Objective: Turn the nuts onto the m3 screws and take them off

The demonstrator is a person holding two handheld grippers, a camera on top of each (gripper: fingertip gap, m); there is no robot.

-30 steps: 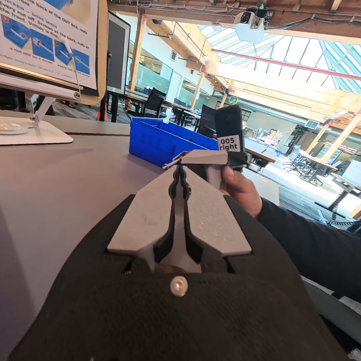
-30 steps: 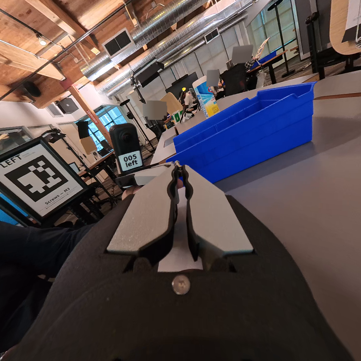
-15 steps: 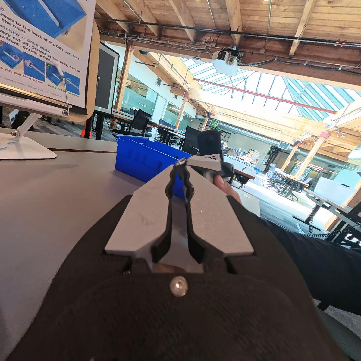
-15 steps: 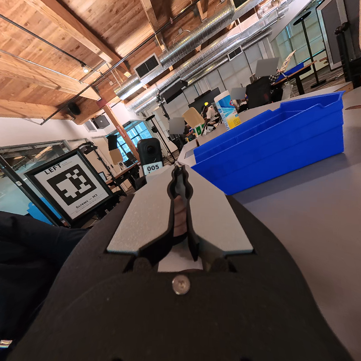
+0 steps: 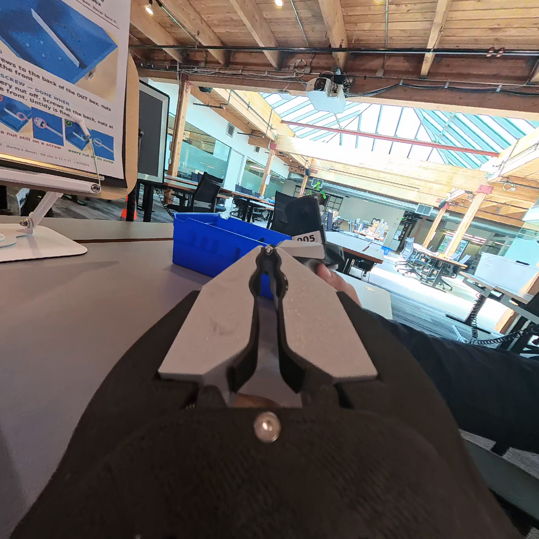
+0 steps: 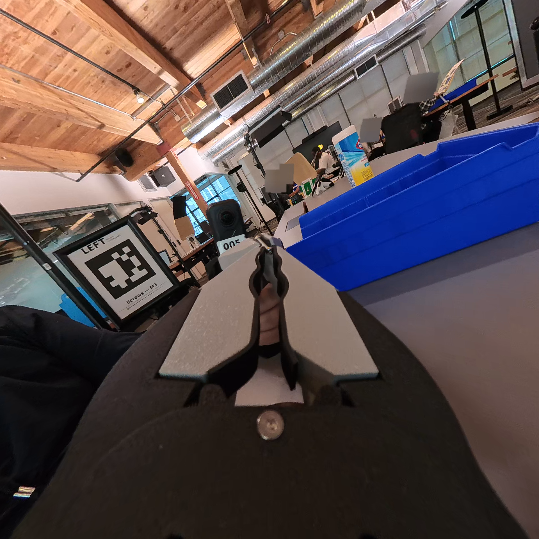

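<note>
We count two claws and one blue bin [image 5: 204,243] on the worktop [image 5: 73,291]. Our left claw [image 5: 268,250] pinches a small metal part, seemingly the nut. At three o'clock, our right claw [image 6: 266,244] grips the screw [image 6: 264,241]. Both have risen, tips now meeting.

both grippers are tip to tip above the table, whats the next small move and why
Probably a small twist of one gripper against the other. The left gripper and the right gripper are both shut and meet tip to tip above the grey table, near the blue bin. A small metal part sits at the left tips, and a thin screw shows where they meet.
</note>
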